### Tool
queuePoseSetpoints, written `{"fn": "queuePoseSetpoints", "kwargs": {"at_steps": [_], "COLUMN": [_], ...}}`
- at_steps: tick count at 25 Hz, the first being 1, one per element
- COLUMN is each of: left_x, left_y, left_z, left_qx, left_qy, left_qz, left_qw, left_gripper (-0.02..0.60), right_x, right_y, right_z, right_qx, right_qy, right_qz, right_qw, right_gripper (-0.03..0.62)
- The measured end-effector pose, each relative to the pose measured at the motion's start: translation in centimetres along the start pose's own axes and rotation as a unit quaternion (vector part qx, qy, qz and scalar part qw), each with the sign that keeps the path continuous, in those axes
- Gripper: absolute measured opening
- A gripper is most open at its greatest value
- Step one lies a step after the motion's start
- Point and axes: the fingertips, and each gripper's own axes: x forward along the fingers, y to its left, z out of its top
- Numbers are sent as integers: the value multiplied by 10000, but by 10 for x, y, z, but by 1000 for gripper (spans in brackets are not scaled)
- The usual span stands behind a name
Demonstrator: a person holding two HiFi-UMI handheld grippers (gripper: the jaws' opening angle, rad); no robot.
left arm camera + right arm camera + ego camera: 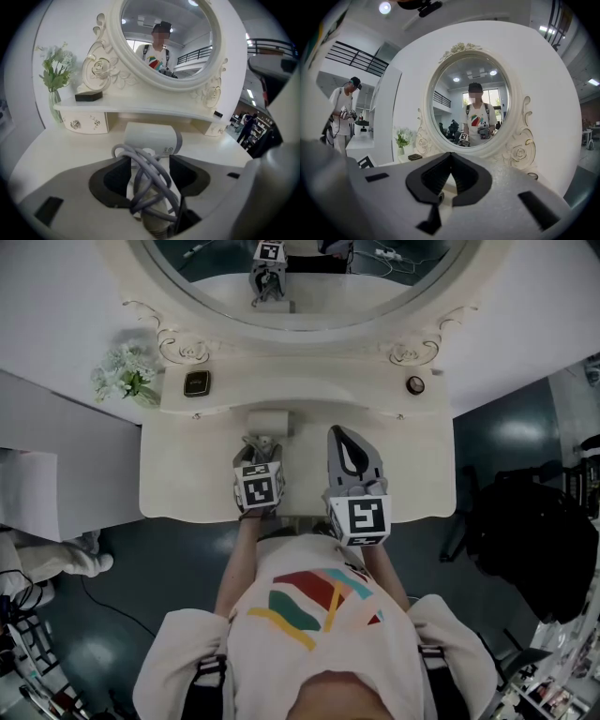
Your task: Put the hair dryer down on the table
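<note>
- Pinching the hair dryer (152, 139) by its cord-wrapped handle, the left gripper (150, 174) holds it low over the middle of the table (61, 145).
- Right gripper (450, 161): jaws pressed together, holding nothing.
- A glass vase (55, 104) holds flowers (56, 65).
- Table top spreads wide on both sides.

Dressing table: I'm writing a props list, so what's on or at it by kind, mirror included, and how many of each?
Hair dryer: 1
Vase of flowers: 1
Dark flat box: 1
Small round dark object: 1
Oval mirror: 1
Total: 5
</note>
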Motion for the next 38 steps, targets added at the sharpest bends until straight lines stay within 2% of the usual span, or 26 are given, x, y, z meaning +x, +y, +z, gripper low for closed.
{"fn": "queuePoseSetpoints", "kwargs": {"at_steps": [5, 8, 12, 17, 19, 22, 24, 25, 30, 34, 38], "left_x": [-6, -11, -21, -29, -33, -42, -51, -56, -79, -107, -130], "left_y": [-1, 6, 7, 12, 13, 14, 16, 17, 14, -2, -20], "left_z": [7, 6, 12, 29, 34, 43, 55, 62, 109, 154, 184], "left_qx": [-80, 126, -27, 172, 84, -398, -670, -691, -181, 80, 261], "left_qy": [30, -79, -144, -368, -379, -406, -613, -742, -1325, -1973, -2469], "left_qz": [-87, 118, 168, 392, 398, 331, 303, 324, 473, 422, 240], "left_qw": [9999, 9998, 9998, 9984, 9985, 9978, 9954, 9943, 9899, 9794, 9684], "left_gripper": [232, 230, 222, 190, 189, 186, 178, 178, 178, 178, 178], "right_x": [2, 3, 3, 4, 4, 3, 4, 4, 8, 10, 8], "right_y": [0, 2, 1, 0, 0, -1, -1, -2, 2, 3, 1], "right_z": [3, 6, 7, 7, 7, 6, 6, 6, 9, 18, 37], "right_qx": [-3, -16, -34, -29, -31, -41, -32, -25, -16, -38, -47], "right_qy": [-22, -59, -51, -53, -53, -37, -29, -31, -91, -193, -396], "right_qz": [8, 29, 39, 40, 43, 59, 69, 76, 130, 156, 115], "right_qw": [10000, 10000, 10000, 10000, 10000, 10000, 10000, 10000, 9999, 9997, 9991], "right_gripper": [0, 0, 0, 0, 0, 0, 0, 0, 0, 0, 0]}}
